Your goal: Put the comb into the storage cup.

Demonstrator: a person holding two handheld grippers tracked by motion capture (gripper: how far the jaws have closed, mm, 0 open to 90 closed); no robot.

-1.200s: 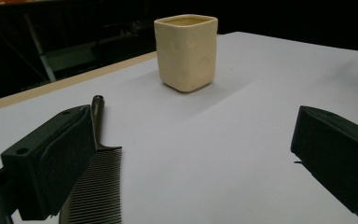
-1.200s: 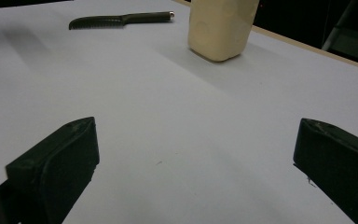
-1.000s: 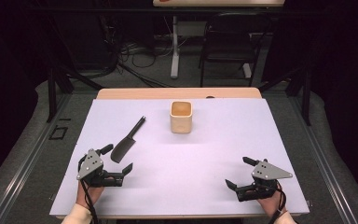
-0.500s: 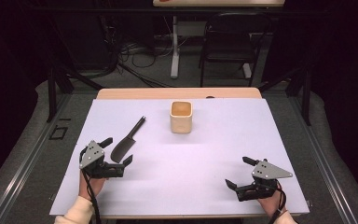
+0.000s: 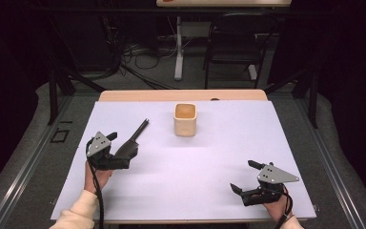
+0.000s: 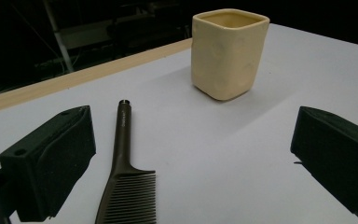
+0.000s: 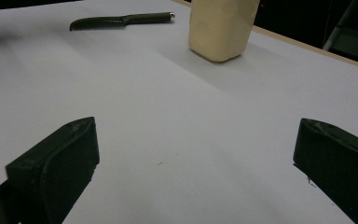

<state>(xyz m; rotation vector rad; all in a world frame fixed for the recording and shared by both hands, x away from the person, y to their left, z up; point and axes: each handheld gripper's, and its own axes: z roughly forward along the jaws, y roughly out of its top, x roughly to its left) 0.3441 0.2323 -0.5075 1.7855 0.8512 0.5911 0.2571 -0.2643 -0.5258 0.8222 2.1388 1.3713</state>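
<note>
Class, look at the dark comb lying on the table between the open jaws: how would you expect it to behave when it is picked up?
The comb looks like thin, moulded plastic, so probably light and fairly stiff. It lies flat against the table, so pinching it may be awkward; the rounder handle seems the easier hold. Its fine teeth might bend if the left claw squeezes them.

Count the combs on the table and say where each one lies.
1. The dark plastic comb lies flat on the white table, between the open jaws of the left gripper, left of the cream square cup. Nothing seems to hide another.
</note>
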